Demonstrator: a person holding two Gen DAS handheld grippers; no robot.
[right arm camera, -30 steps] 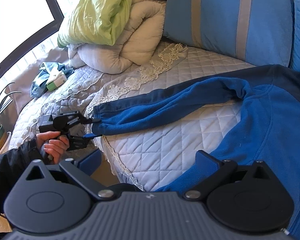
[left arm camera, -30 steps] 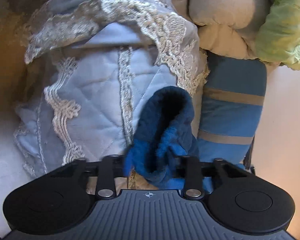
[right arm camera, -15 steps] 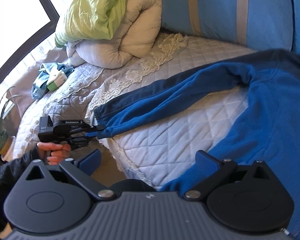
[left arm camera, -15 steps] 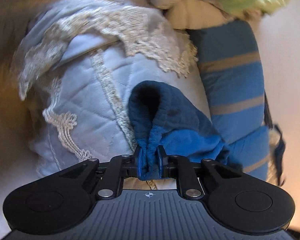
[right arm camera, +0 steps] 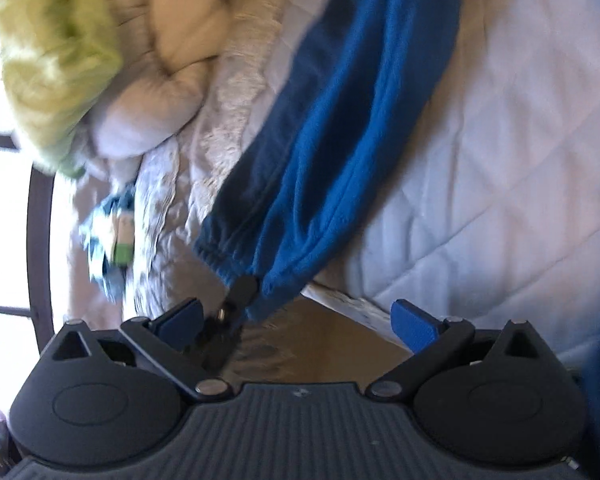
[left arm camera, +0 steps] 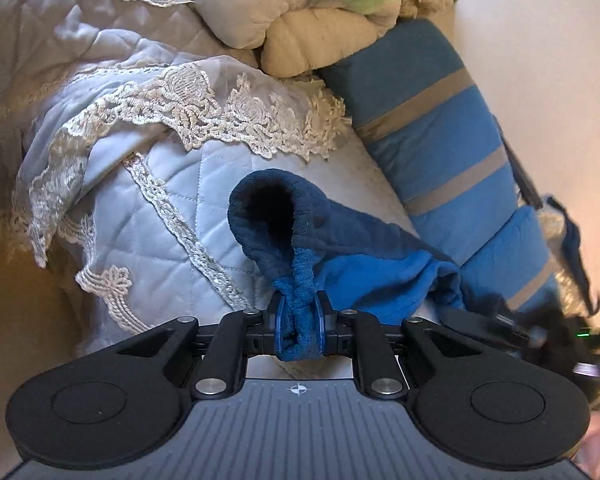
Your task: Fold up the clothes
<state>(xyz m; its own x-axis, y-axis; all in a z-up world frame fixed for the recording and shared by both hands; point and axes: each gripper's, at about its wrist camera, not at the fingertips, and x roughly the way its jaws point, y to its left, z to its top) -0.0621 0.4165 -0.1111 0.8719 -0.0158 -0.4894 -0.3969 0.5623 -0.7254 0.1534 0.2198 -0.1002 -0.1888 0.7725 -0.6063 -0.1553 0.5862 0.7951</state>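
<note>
A blue fleece jacket lies on the bed, its sleeve [right arm camera: 332,128] stretched out to the bed's edge. My left gripper [left arm camera: 299,332] is shut on the sleeve's cuff [left arm camera: 288,232]; the cuff is bunched between the blue pads and its dark mouth gapes just beyond them. The right wrist view is blurred and rolled. It shows my right gripper [right arm camera: 298,320] open with nothing between its fingers, close below the cuff end. The left gripper [right arm camera: 236,300] shows there too, pinching the cuff. The right gripper [left arm camera: 540,332] appears blurred at the lower right of the left wrist view.
The bed carries a pale quilted bedspread [left arm camera: 172,208] with a lace border [left arm camera: 204,108]. A beige duvet [left arm camera: 300,36] and a green one [right arm camera: 56,52] are piled at the head, beside a blue striped cushion [left arm camera: 432,120]. Small folded clothes [right arm camera: 116,236] lie near the window frame [right arm camera: 40,240].
The left jaws closed on the cuff and lifted it a little while rolling. The right gripper swung down and across to the cuff end, rolling strongly; its view is now blurred.
</note>
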